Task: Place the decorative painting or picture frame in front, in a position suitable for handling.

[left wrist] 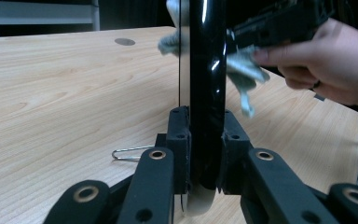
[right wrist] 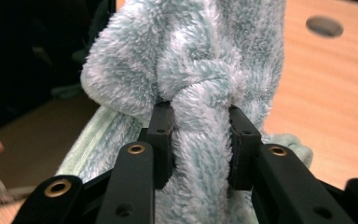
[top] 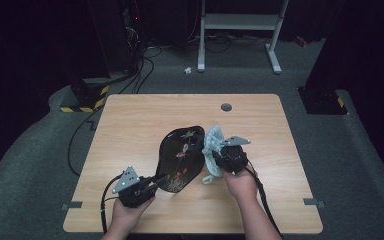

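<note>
Item one: a glossy black lacquered tray with a painted flower motif [top: 182, 157], oval in outline. We find it raised off the light wooden desk [top: 130, 125] and tilted, its near edge pinched between the jaws of the left gripper [top: 157, 181]. In the left gripper view the tray's rim [left wrist: 205, 93] stands on edge between the two pads, which press on it from either side.

Item two: a fluffy pale blue-green cloth [top: 211, 147], bunched. The right gripper [top: 220, 152] is clamped on a thick fold of it; in the right gripper view the pile [right wrist: 200, 135] bulges above and below the jaws. The cloth lies against the tray's right edge, between tray and gripper.

Item three: a small bent wire clip [left wrist: 130, 154] lying on the desk near the left gripper. We cannot tell its purpose.

Item four: a round grey grommet [top: 226, 107] set in the far part of the desk.

Step in hand, as we judge it: wiping the tray with the cloth, the left side steadying the piece while the right side works its edge. The next move calls for drawing the cloth across the painted face with light, even pressure, keeping the left grip firm so the slick rim does not slip.
</note>
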Demonstrator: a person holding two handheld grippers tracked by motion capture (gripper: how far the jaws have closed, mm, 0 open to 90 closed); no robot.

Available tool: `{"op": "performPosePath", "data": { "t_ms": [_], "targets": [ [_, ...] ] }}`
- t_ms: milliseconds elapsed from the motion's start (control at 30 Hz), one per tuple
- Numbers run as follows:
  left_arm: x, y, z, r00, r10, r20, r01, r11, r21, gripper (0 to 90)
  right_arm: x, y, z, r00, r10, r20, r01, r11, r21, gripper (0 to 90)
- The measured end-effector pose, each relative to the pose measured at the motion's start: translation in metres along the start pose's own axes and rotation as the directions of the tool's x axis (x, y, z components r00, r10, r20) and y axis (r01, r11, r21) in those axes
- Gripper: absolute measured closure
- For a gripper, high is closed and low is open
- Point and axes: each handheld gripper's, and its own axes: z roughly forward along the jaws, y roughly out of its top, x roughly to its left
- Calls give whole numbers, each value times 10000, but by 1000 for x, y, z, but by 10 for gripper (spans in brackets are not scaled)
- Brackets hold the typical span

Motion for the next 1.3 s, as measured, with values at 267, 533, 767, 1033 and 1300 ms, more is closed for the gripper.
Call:
{"op": "performPosePath", "data": {
  "t_ms": [267,533,767,1033,1300],
  "targets": [
    [2,0,0,10000,47,83,-47,10000,9,782,1,-8,2,9996,3,266,-15,9989,459,679],
    [2,1,1,9999,45,93,-45,10000,2,782,0,-13,7,9997,90,208,-96,9996,253,680],
    [2,1,1,10000,27,96,-27,10000,14,782,2,18,-17,9992,-335,196,352,9950,-938,680],
    [2,0,1,9999,30,110,-30,10000,5,782,6,50,-46,9971,-665,369,722,9805,-1826,680],
    [2,0,1,9999,8,140,-8,10000,-13,782,21,68,-59,9891,-1389,496,1465,9642,-2211,680]
  ]
}}
